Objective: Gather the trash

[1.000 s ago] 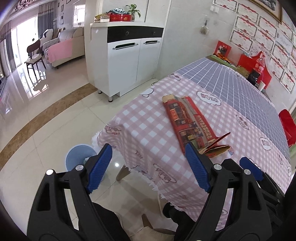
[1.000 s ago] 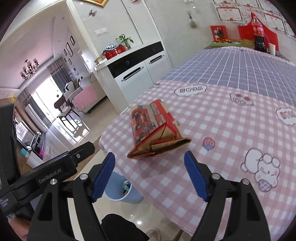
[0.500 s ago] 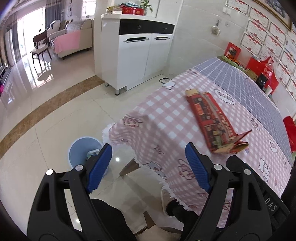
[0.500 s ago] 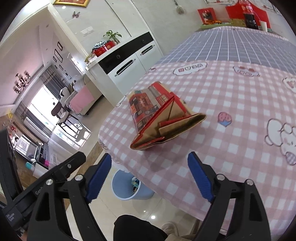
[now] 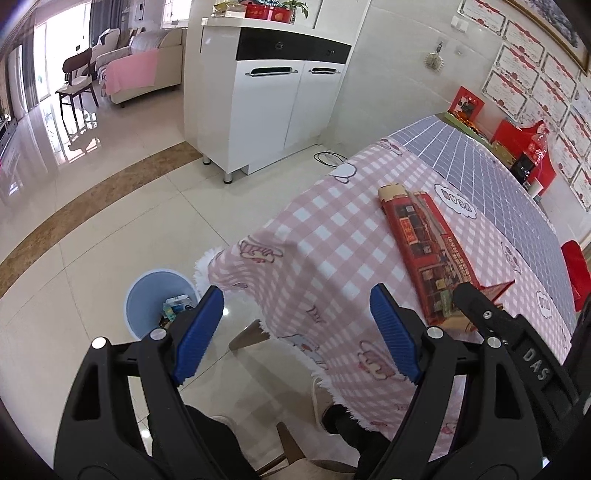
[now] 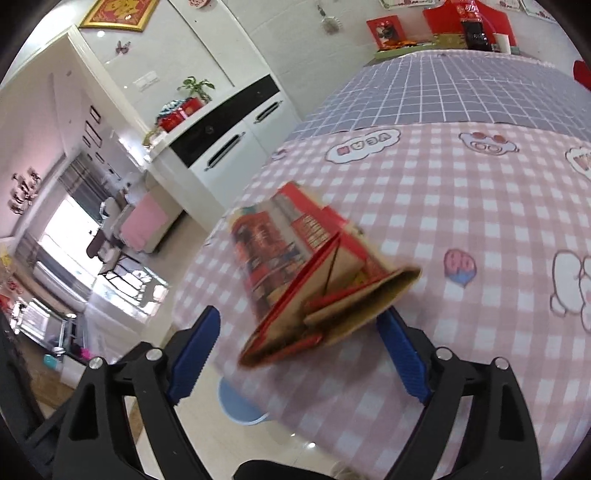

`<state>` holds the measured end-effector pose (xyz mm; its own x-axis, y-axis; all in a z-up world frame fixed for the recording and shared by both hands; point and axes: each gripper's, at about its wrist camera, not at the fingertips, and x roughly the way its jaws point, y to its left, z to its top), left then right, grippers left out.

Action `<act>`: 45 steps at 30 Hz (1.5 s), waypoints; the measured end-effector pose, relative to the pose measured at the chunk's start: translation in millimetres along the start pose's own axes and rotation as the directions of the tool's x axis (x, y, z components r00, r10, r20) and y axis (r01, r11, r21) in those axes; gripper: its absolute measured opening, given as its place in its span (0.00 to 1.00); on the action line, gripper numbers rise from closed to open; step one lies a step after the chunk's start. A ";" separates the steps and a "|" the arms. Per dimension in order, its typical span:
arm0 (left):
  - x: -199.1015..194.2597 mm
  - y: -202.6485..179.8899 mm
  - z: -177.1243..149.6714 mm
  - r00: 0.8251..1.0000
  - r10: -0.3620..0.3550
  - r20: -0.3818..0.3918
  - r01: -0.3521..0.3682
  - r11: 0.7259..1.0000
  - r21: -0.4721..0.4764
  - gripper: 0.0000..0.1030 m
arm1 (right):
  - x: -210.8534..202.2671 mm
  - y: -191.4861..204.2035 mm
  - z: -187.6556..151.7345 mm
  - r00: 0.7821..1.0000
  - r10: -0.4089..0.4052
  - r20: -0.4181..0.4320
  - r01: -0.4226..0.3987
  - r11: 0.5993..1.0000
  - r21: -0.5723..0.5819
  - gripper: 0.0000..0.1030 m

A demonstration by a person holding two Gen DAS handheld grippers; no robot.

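A flattened red and brown cardboard box [image 6: 306,273] lies on the pink checked tablecloth [image 6: 461,221] near the table's corner; it also shows in the left wrist view [image 5: 424,243]. My right gripper [image 6: 299,354] is open, its blue pads on either side of the box's near open end. My left gripper [image 5: 295,328] is open and empty, off the table's corner above the floor. A light blue trash bin [image 5: 155,299] with some trash inside stands on the floor beside the table; in the right wrist view the bin [image 6: 240,406] is partly hidden below the table edge.
A white cabinet [image 5: 258,110] stands by the wall beyond the table. The far half of the table has a grey checked cloth [image 6: 461,92] with red boxes and a bottle [image 6: 472,26] at the back. A chair seat [image 5: 576,273] is at the right.
My right gripper has moved forward to the box, whose near end now lies between the pads. My left gripper has drifted left, away from the table, bringing the bin more into view.
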<state>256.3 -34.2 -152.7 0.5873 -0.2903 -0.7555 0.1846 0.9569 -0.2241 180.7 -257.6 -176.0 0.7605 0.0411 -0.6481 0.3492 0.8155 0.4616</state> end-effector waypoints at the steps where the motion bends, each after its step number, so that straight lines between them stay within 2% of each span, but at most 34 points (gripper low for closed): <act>1: 1.8 -1.4 2.1 1.000 -0.009 -0.003 0.009 1.000 -0.003 0.78 | 2.1 -0.6 2.0 1.000 -0.007 0.003 0.007 1.000 -0.008 0.82; 2: 4.1 -3.6 4.1 1.000 -0.017 -0.006 0.017 1.000 -0.005 0.78 | 3.5 -0.9 3.3 1.000 -0.014 0.004 0.014 1.000 -0.018 0.75; 3: 6.0 -5.8 5.5 1.000 -0.024 -0.010 0.024 1.000 -0.006 0.78 | 4.4 -3.1 5.0 1.000 -0.023 0.003 0.023 0.999 -0.025 0.64; 4: 7.5 -7.8 6.5 0.999 -0.032 -0.012 0.032 0.999 -0.008 0.78 | 6.2 -7.0 6.8 1.000 -0.017 0.001 0.017 1.000 -0.024 0.61; 6: 10.8 -13.7 8.7 0.999 -0.052 -0.013 0.052 0.999 -0.012 0.78 | 6.4 -15.6 10.0 1.000 0.010 -0.012 -0.011 1.000 -0.019 0.44; 7: 13.4 -17.0 8.9 0.998 -0.060 -0.019 0.060 0.998 -0.012 0.78 | 6.8 -19.9 12.5 1.000 0.016 -0.018 -0.017 1.000 -0.019 0.39; 9: 19.2 -24.7 9.2 0.997 -0.075 -0.030 0.075 0.997 -0.010 0.78 | 4.9 -26.9 16.9 1.000 -0.006 -0.015 0.006 0.999 -0.039 0.24; 11: 25.5 -31.8 9.5 0.996 -0.086 -0.036 0.086 0.996 -0.019 0.78 | 4.2 -32.9 19.9 1.000 -0.002 -0.018 0.001 0.999 -0.046 0.20; 14: 29.0 -36.9 10.0 0.993 -0.116 -0.022 0.115 0.992 -0.060 0.78 | 5.1 -42.5 23.1 0.999 0.013 -0.031 -0.015 0.999 -0.048 0.19; 18: 29.1 -44.7 11.1 0.989 -0.149 0.008 0.149 0.985 -0.082 0.78 | 4.6 -40.7 26.7 0.999 -0.006 -0.035 0.003 0.995 -0.095 0.19; 25: 17.1 -60.9 3.9 0.968 -0.245 0.060 0.246 0.969 -0.011 0.78 | 9.8 -46.1 33.9 0.998 -0.002 -0.055 -0.004 0.995 -0.098 0.19; 29: 18.9 -73.4 3.1 0.974 -0.215 0.072 0.211 0.976 0.058 0.79 | 11.3 -44.4 38.4 0.998 -0.009 -0.057 0.001 0.991 -0.133 0.19; 31: 24.2 -71.6 5.9 0.978 -0.192 0.078 0.189 0.981 0.037 0.79 | 12.0 -41.6 40.7 0.998 -0.012 -0.062 0.002 0.987 -0.163 0.19; 34: 30.0 -66.5 12.7 0.976 -0.200 0.085 0.203 0.979 -0.024 0.79 | 13.5 -39.2 43.4 0.997 -0.003 -0.078 -0.012 0.982 -0.187 0.19; 37: 29.0 -71.4 15.6 0.978 -0.179 0.104 0.181 0.983 -0.015 0.77 | 13.6 -34.6 43.3 0.996 0.000 -0.085 -0.019 0.975 -0.221 0.19; 38: 27.3 -73.7 16.4 0.977 -0.177 0.115 0.179 0.984 -0.003 0.65 | 13.6 -33.2 42.8 0.996 0.008 -0.089 -0.028 0.973 -0.227 0.19; 39: 24.7 -76.9 17.0 0.977 -0.169 0.132 0.169 0.986 0.012 0.44 | 13.5 -30.6 42.8 0.996 0.013 -0.089 -0.034 0.972 -0.234 0.19; 40: 23.9 -79.3 17.9 0.977 -0.165 0.137 0.162 0.986 0.028 0.38 | 13.3 -28.3 42.5 0.996 0.010 -0.086 -0.031 0.970 -0.241 0.19; 42: 21.2 -77.0 19.1 0.973 -0.182 0.141 0.181 0.983 0.021 0.33 | 14.0 -23.3 41.8 0.996 0.010 -0.085 -0.031 0.969 -0.247 0.19; 45: 11.4 -72.8 17.1 0.970 -0.175 0.166 0.171 0.984 0.039 0.29 | 15.5 -15.5 38.4 0.995 0.024 -0.096 -0.048 0.966 -0.255 0.18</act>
<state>263.0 -107.3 -134.5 0.6682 -0.4507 -0.5919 0.3129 0.8921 -0.3260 208.0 -291.7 -170.0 0.7128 0.1161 -0.6917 0.1610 0.9328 0.3224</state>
